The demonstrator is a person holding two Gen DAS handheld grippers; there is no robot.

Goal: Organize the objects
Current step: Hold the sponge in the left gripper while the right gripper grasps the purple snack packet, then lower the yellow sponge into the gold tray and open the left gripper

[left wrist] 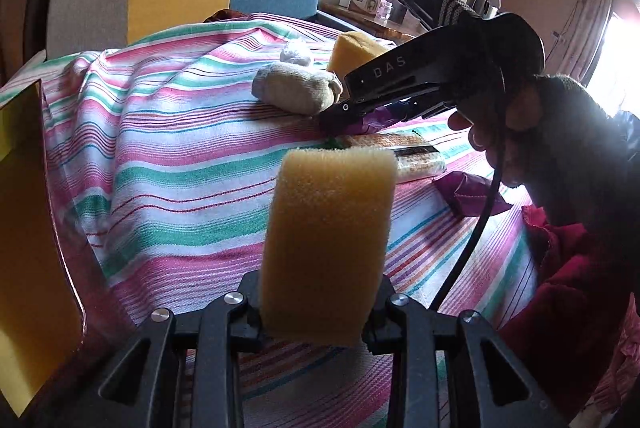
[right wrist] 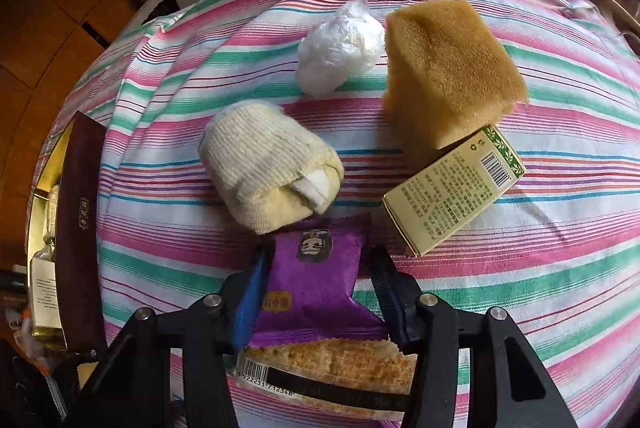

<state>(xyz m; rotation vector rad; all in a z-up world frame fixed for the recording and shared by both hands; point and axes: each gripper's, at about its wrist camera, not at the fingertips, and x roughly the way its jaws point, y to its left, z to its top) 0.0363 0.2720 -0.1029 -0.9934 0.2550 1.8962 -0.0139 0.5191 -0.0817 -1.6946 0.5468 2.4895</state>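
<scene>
- Gripping a yellow sponge (left wrist: 330, 244) upright, our left gripper (left wrist: 320, 312) has both fingers pressed into its lower end, above the striped cloth (left wrist: 180, 155).
- We see our right gripper (right wrist: 316, 292) with fingers narrowed around a purple snack packet (right wrist: 314, 268) lying on the cloth.
- Just beyond that packet sits a rolled cream sock (right wrist: 268, 179); behind it, a crumpled plastic bag (right wrist: 340, 51).
- Right of the sock, a second sponge (right wrist: 448, 75) leans on a green box (right wrist: 452, 191).

left gripper (left wrist: 326, 308): black linkage arms, silver screws. right gripper (right wrist: 318, 292): black, blue finger pad (right wrist: 250, 302), white "das" lettering; beside the lettering, bare right hand (left wrist: 516, 135) and a black cable (left wrist: 472, 236).
</scene>
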